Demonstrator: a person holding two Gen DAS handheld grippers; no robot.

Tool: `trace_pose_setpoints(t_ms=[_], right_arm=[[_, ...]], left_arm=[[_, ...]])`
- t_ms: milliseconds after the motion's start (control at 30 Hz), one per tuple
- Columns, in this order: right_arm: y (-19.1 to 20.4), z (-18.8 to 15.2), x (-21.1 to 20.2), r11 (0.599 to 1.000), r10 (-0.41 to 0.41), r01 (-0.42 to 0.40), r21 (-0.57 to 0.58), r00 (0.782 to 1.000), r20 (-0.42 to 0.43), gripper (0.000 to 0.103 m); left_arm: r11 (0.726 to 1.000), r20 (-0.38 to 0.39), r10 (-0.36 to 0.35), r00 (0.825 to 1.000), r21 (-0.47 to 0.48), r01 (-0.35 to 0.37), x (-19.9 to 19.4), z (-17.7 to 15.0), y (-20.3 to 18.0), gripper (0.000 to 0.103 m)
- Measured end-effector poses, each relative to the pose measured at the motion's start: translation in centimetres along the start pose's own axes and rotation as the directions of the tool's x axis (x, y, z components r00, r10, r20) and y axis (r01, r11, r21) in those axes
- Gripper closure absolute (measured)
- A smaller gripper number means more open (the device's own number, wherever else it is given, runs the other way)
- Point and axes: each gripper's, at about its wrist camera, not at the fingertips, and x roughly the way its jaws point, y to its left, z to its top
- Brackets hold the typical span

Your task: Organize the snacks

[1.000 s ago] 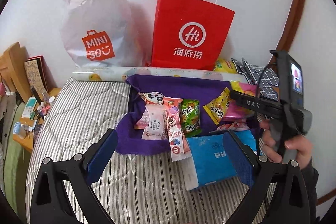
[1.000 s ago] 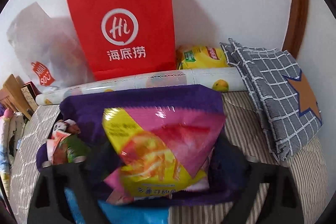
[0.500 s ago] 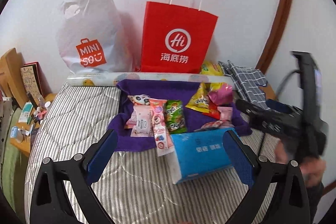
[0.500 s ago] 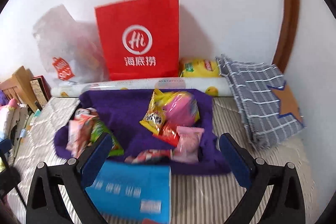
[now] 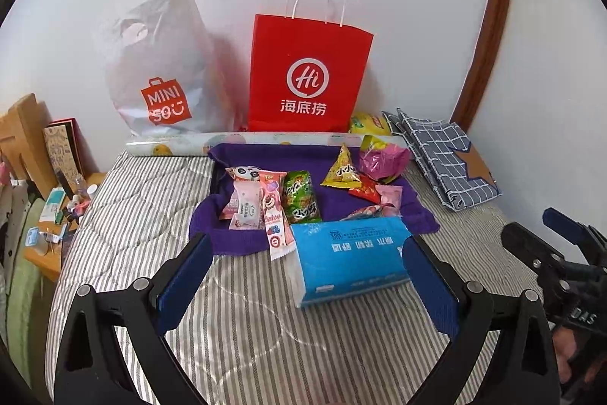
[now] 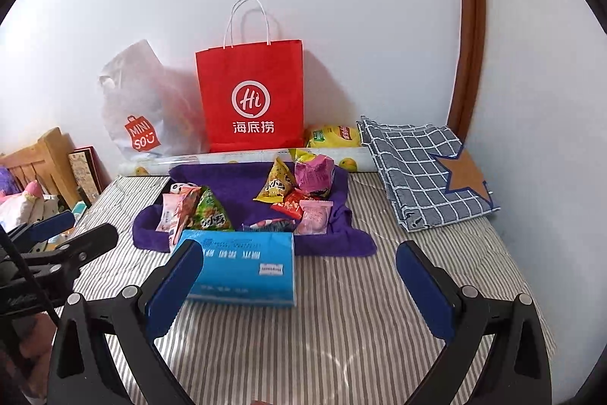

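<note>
Several snack packets lie on a purple cloth [image 5: 265, 154] [image 6: 235, 177] over a tray on the striped bed. On its left are pink packets [image 5: 248, 204] and a green packet [image 5: 299, 196] [image 6: 206, 213]. On its right are a yellow triangular packet [image 5: 341, 171] [image 6: 277, 183], a pink-and-yellow chip bag [image 5: 383, 158] [image 6: 315, 173], a red packet [image 6: 290, 204] and a pink packet [image 6: 315, 217]. My left gripper [image 5: 307, 287] and right gripper [image 6: 299, 285] are both open and hold nothing, back from the cloth over the near mattress.
A blue tissue pack [image 5: 349, 259] [image 6: 242, 264] lies in front of the cloth. A red paper bag [image 5: 307, 74] [image 6: 250, 97], a white plastic bag [image 5: 163, 71], a wrapped roll [image 5: 242, 141] and a yellow bag [image 6: 334, 135] line the wall. Folded checked cloth [image 6: 421, 169] lies right.
My right gripper let go of the pink-and-yellow chip bag on the cloth's right side, opened and pulled back. Both grippers have drawn away from the snacks.
</note>
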Motion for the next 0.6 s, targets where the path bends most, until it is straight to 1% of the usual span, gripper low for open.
trace_pose_setpoints(t_ms=[200,600], right_arm=[[-0.2,-0.4,-1.0,1.000,0.004,-0.004,0.019,1.000,0.008,0.000],[-0.3,-0.7,-1.4,1.000,0.007,-0.007,0.022,1.000,0.003,0.000]], left_arm=[[1.000,0.010,0.006,1.000,0.001,-0.006,-0.7,-0.3,-0.4,0.004],[1.000,0.016,0.013,1.000,0.003,-0.014,-1.2,-0.4,-0.6,0.004]])
